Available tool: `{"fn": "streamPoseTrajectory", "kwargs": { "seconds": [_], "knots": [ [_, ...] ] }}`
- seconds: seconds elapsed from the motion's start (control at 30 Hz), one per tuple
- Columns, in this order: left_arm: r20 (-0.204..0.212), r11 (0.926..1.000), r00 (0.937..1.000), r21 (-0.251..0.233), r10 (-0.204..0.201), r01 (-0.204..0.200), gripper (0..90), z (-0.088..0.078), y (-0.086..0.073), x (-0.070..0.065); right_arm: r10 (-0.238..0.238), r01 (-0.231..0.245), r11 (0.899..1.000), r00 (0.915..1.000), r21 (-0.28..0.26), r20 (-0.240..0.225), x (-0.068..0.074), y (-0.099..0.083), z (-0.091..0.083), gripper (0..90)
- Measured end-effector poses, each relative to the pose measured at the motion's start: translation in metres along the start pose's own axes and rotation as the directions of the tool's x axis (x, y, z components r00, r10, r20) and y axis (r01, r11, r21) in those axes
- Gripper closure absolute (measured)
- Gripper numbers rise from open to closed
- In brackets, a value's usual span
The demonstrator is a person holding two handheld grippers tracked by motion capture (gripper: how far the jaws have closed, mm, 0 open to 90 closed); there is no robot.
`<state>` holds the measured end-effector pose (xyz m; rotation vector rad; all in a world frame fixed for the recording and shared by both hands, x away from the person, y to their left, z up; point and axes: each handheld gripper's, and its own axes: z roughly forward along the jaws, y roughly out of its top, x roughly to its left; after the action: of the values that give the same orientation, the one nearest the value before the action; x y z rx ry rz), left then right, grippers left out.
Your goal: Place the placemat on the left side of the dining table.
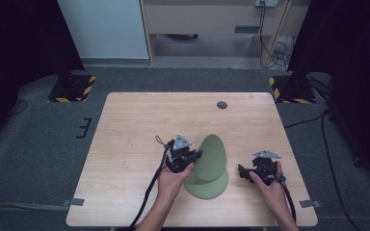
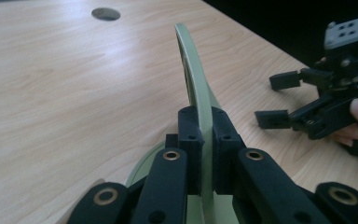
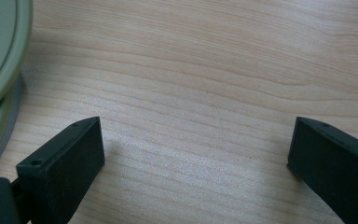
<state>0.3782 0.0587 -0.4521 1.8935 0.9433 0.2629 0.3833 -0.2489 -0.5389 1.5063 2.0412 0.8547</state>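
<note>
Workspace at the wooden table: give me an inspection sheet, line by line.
Surface: light wooden table, with a round grommet hole near the far edge.
Job's things: green plate tilted up on its edge; a second green plate flat beneath it.
Clutter: nothing seen.
Grippers: left claw shut on the raised plate's rim; right claw open over bare wood beside the plates.
Cables: a black cable trails from the left claw; floor cables run at the right.
Surroundings: grey carpet, black stands on hazard-striped bases, wooden furniture behind.
</note>
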Motion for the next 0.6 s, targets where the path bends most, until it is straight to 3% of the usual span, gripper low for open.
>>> {"fn": "streamPoseTrajectory", "kwargs": {
  "seconds": [0.3,0.6],
  "knots": [
    [-0.004,0.9989,0.9991,-0.02,0.041,-0.041,85.3,-0.007,0.02,-0.008,0.0,0.0,1.0,1.0,0.0,0.0,0.0,0.0,0.0,3.8],
    [-0.042,0.9984,0.9985,-0.044,0.034,-0.036,85.3,-0.015,0.033,0.002,0.001,-0.001,1.0,1.0,0.001,0.001,0.0,0.0,0.001,3.2]
  ]
}}
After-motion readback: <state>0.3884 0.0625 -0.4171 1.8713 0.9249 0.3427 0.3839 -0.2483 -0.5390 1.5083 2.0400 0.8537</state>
